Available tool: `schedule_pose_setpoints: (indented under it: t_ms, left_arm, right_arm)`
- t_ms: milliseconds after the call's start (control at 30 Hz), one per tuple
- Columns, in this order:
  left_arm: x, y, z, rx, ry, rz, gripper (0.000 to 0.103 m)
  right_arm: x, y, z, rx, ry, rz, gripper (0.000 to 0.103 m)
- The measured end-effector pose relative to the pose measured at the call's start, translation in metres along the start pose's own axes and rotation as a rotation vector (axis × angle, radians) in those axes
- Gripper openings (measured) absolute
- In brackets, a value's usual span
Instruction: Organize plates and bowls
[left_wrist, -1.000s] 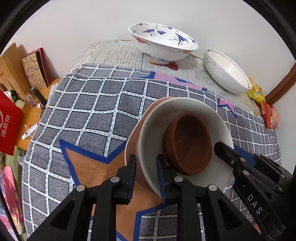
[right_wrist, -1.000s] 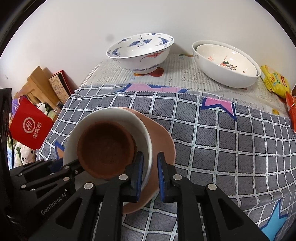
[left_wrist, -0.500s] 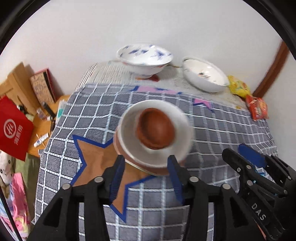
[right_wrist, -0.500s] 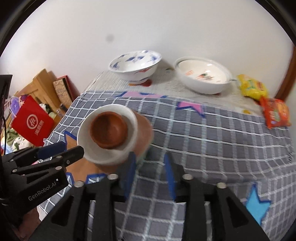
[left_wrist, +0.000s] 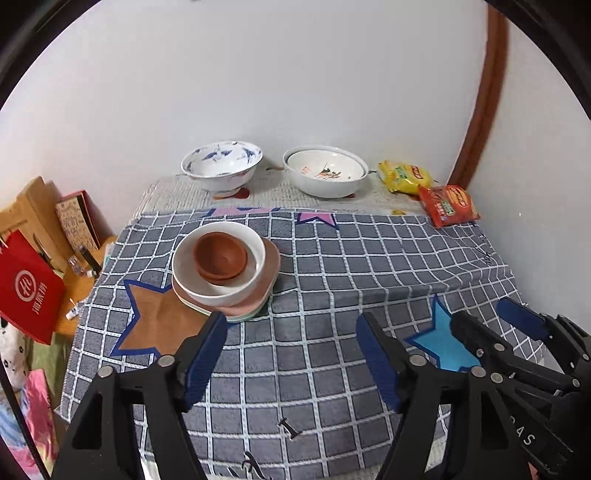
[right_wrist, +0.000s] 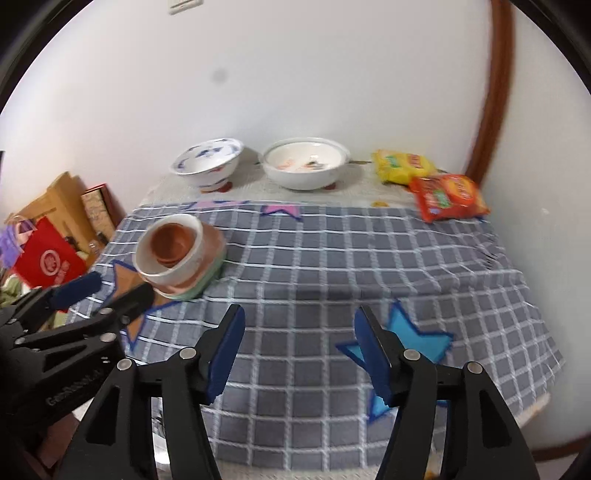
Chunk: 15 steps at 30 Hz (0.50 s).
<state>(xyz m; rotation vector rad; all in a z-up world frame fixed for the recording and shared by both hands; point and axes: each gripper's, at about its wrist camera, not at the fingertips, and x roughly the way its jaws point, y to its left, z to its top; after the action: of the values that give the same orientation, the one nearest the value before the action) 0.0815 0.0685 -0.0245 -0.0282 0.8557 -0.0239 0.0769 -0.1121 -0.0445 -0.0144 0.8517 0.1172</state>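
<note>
Fingers (left_wrist: 207, 354) of the left gripper (left_wrist: 291, 354), left wrist view: spread wide apart, blue-padded, holding nothing, poised above the checked tablecloth (left_wrist: 332, 266). Landmark item: stack of dishes (left_wrist: 225, 269) on the table, just beyond the left finger tip and apart from it. Stack contents, top down: brown bowl (left_wrist: 220, 254) nested in white bowl (left_wrist: 221, 284), which sits on a pink plate (left_wrist: 267, 269), with a pale green rim showing at the bottom. Behind the stack, near the wall: blue-patterned bowl (left_wrist: 221, 170); to its right, a large white bowl (left_wrist: 325, 175) with another dish nested inside. Further right of those: yellow snack packet (left_wrist: 404, 177) and red snack packet (left_wrist: 448, 205). Left of the stack, off the table: red bag (left_wrist: 27, 291). Right of the stack, low in the view: right gripper (left_wrist: 535, 354), seen from the side.

Right wrist view, somewhat blurred: right gripper (right_wrist: 299, 347) with fingers (right_wrist: 227, 350) likewise spread wide, empty, over the tablecloth (right_wrist: 332, 258). Stack of dishes (right_wrist: 181, 254) lies ahead and to the left, well apart from them. Left gripper (right_wrist: 74, 306) just left of and in front of the stack; whether it touches cannot be told. Behind the stack: blue-patterned bowl (right_wrist: 207, 164), large white bowl (right_wrist: 306, 162), both snack packets (right_wrist: 402, 166) (right_wrist: 448, 197).
</note>
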Motion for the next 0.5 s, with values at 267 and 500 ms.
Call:
schedule_pose_setpoints:
  t_ms: [267,500]
  left_arm:
    - [-0.037,-0.018,-0.02,0.02,-0.059,-0.014,0.084]
    - [-0.057,-0.026,-0.031,0.024,-0.09,0.02,0.094]
  right_arm:
    - [-0.043,-0.028,-0.028,0.037,-0.068,-0.027,0.083]
    - [-0.061,-0.035,-0.044,0.051,-0.076,-0.036,0.087]
